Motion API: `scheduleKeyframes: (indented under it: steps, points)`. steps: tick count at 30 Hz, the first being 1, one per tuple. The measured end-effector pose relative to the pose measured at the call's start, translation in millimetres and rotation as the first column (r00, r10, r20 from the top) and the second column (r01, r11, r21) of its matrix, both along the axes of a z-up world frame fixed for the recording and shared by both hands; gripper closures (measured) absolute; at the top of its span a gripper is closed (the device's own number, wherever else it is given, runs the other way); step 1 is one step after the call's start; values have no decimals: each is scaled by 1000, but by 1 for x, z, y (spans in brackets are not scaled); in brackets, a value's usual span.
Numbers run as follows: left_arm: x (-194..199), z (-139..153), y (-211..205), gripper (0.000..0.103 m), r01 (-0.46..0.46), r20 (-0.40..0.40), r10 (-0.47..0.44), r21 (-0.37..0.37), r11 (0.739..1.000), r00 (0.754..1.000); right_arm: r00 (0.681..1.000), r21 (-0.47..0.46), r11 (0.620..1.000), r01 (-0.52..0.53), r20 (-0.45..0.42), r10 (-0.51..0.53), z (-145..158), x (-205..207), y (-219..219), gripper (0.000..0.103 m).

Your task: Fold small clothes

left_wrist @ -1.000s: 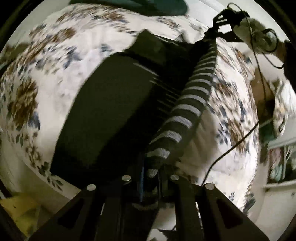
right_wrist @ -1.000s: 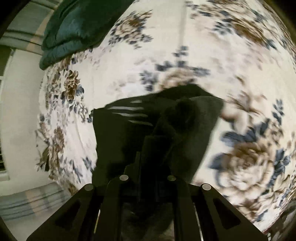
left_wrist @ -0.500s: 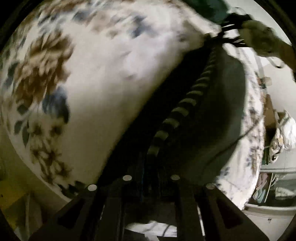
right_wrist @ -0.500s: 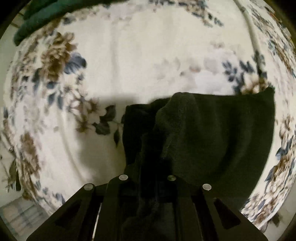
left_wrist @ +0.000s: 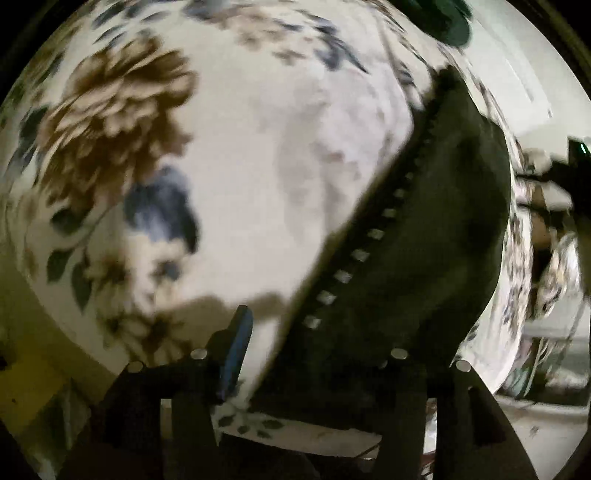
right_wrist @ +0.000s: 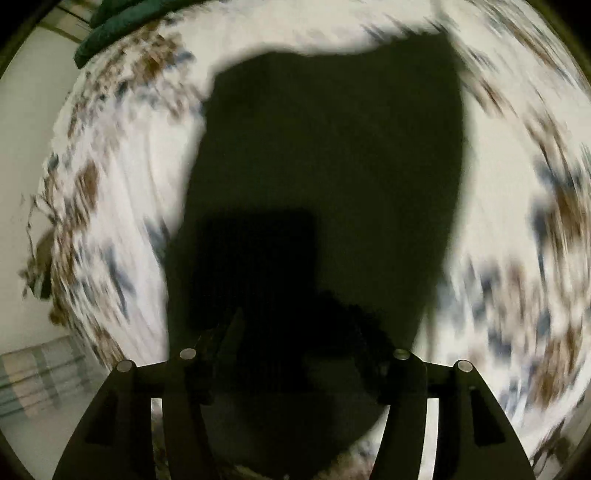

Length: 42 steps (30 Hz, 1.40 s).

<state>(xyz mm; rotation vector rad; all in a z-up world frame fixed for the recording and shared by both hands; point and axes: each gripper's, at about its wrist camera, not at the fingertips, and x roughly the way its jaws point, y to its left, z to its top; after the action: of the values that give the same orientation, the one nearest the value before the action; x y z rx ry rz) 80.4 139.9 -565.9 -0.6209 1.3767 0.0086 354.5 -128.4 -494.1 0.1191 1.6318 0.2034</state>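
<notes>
A dark garment (left_wrist: 436,236) with a row of pale stripes along one edge lies flat on the floral bedsheet (left_wrist: 258,166), running from bottom centre to upper right. My left gripper (left_wrist: 314,354) hovers over its near end with jaws opening. The blue-padded finger (left_wrist: 236,347) stands clear over the sheet, and the other finger sits over the cloth. The right wrist view is blurred by motion. There the same garment (right_wrist: 332,166) spreads out below my right gripper (right_wrist: 299,347), whose jaws are also opening, with cloth under them but not pinched.
A dark green blanket (left_wrist: 443,22) (right_wrist: 107,37) lies at the far end of the bed. The bed's edge curves along the lower left, with something yellow (left_wrist: 29,387) below it. Clutter (left_wrist: 554,280) sits on the floor to the right.
Both grippers were shut on the garment's ends, holding it stretched above the bed. They came down, the garment now rests on the sheet, and both pairs of jaws have spread apart.
</notes>
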Motion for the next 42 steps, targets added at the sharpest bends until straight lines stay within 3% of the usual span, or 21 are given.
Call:
scheduleKeyframes:
  steps: [3, 5, 7, 8, 12, 13, 15, 17, 20, 22, 25, 26, 27, 29, 32, 36, 42]
  points:
    - [9, -8, -20, 54, 82, -12, -82, 48, 995, 997, 992, 49, 995, 86, -95, -81, -23, -77, -37, 43]
    - [9, -14, -33, 56, 133, -16, -132, 81, 988, 991, 968, 94, 980, 178, -198, -156, -50, -128, -56, 43]
    - [13, -17, -38, 72, 152, -3, -153, 98, 983, 988, 947, 93, 970, 225, -256, -195, -76, -172, -66, 43]
    - [13, -18, -41, 89, 163, -6, -163, 105, 981, 987, 940, 96, 966, 241, -269, -208, -85, -187, -68, 43]
    - [8, -15, -40, 96, 157, 7, -159, 117, 981, 987, 919, 156, 942, 296, -316, -236, -116, -237, -69, 45]
    - [7, -14, -39, 96, 158, 9, -160, 120, 980, 987, 918, 169, 938, 303, -315, -240, -119, -241, -66, 49]
    - [4, -11, -34, 96, 156, 11, -159, 122, 980, 987, 922, 176, 933, 314, -293, -255, -122, -252, -63, 91]
    - [1, -11, -28, 96, 141, -2, -142, 112, 984, 990, 932, 162, 939, 304, -256, -257, -117, -260, -63, 96]
    - [1, 0, -21, 92, 155, -41, -151, 128, 980, 988, 934, 127, 947, 295, -246, -258, -112, -267, -67, 97]
    - [6, 19, -24, 92, 158, -48, -153, 124, 980, 987, 942, 125, 958, 259, -251, -223, -104, -261, -66, 95]
    - [20, 60, -28, 88, 138, 2, -139, 120, 983, 990, 950, 188, 951, 247, -242, -199, -77, -241, -69, 71]
    - [30, 77, -31, 76, 125, 38, -129, 101, 987, 991, 952, 210, 944, 253, -230, -203, -67, -235, -73, 57]
    - [41, 88, -32, 58, 114, 62, -120, 94, 989, 991, 954, 235, 936, 262, -209, -214, -54, -227, -79, 52]
    - [70, 110, -34, 38, 90, 137, -99, 72, 993, 986, 957, 273, 920, 282, -153, -248, -25, -202, -92, 47]
    - [136, 124, -39, 37, 90, 237, -96, 36, 995, 967, 946, 312, 894, 323, -94, -309, 3, -154, -114, 44]
    - [244, 117, -65, 37, 145, 322, -147, 31, 989, 935, 932, 287, 896, 340, 29, -363, 21, -70, -141, 44]
    - [381, 72, -86, 37, 267, 291, -274, 64, 962, 917, 891, 287, 868, 404, 91, -445, 6, 65, -177, 40]
